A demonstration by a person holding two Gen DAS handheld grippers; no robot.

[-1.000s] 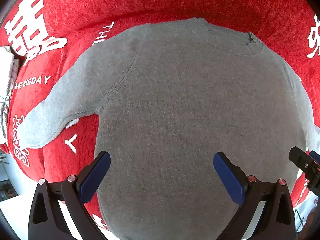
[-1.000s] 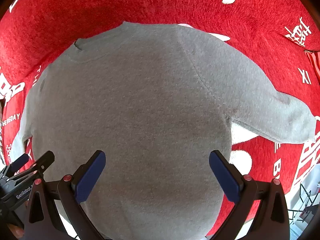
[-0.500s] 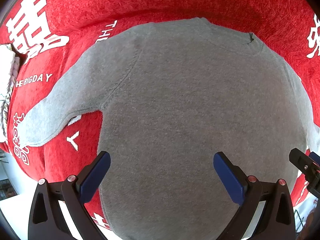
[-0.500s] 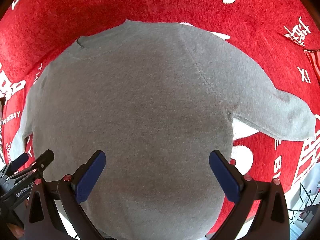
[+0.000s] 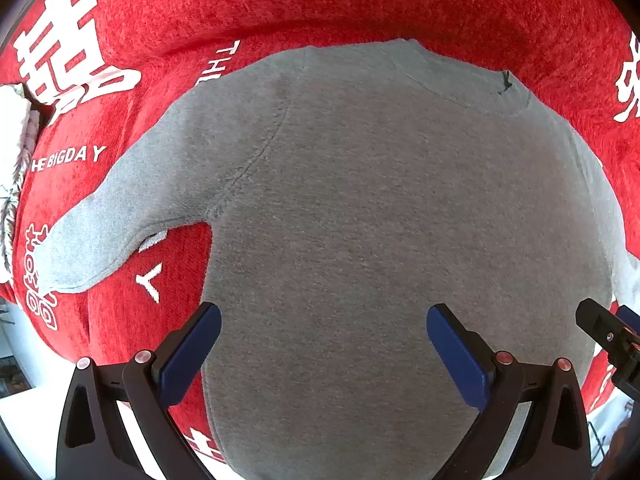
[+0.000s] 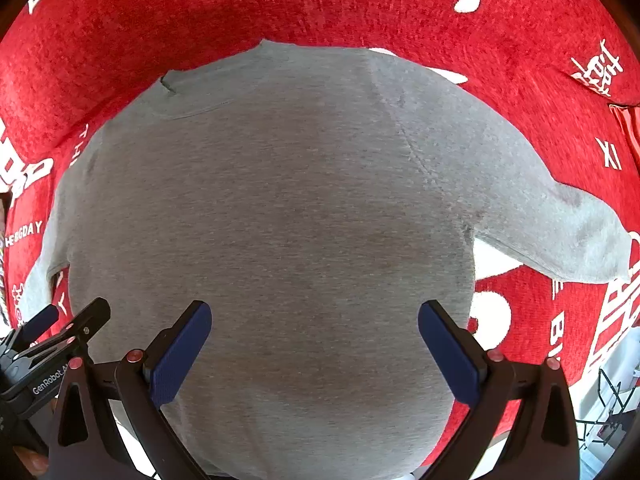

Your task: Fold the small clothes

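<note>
Left wrist view showed one grey sweater [image 5: 360, 220] spread flat, unfolded, on a red cloth [image 5: 320, 0] printed with white characters and lettering. Its hem ran out of the picture at the bottom edge, so the lower border could not be seen in either view. The neckline lay at the far side, away from both cameras. This view showed the sweater's left sleeve [image 5: 120, 208] in full, angled outward and down over the cloth, while the other sleeve was cut to a sliver at the right edge. The right wrist view gave the reverse: the right sleeve [image 6: 560, 224] lay whole, and the left one was only a narrow strip near the left edge. Two sleeves, then, each clear in one camera only.

The left gripper [image 5: 324, 344] hung over the lower body of the sweater with its jaws spread wide and nothing between them; whether the pads touched the fabric could not be told. The right gripper [image 6: 314, 344] stood likewise, wide apart and empty, above the same lower part. Each gripper also showed partly at the edge of the other's view.

A pale bundle [image 5: 12, 140] at the left edge of the left view was too cut off to identify. Dark wire shapes [image 6: 608, 400] showed at the lower right of the right view.
</note>
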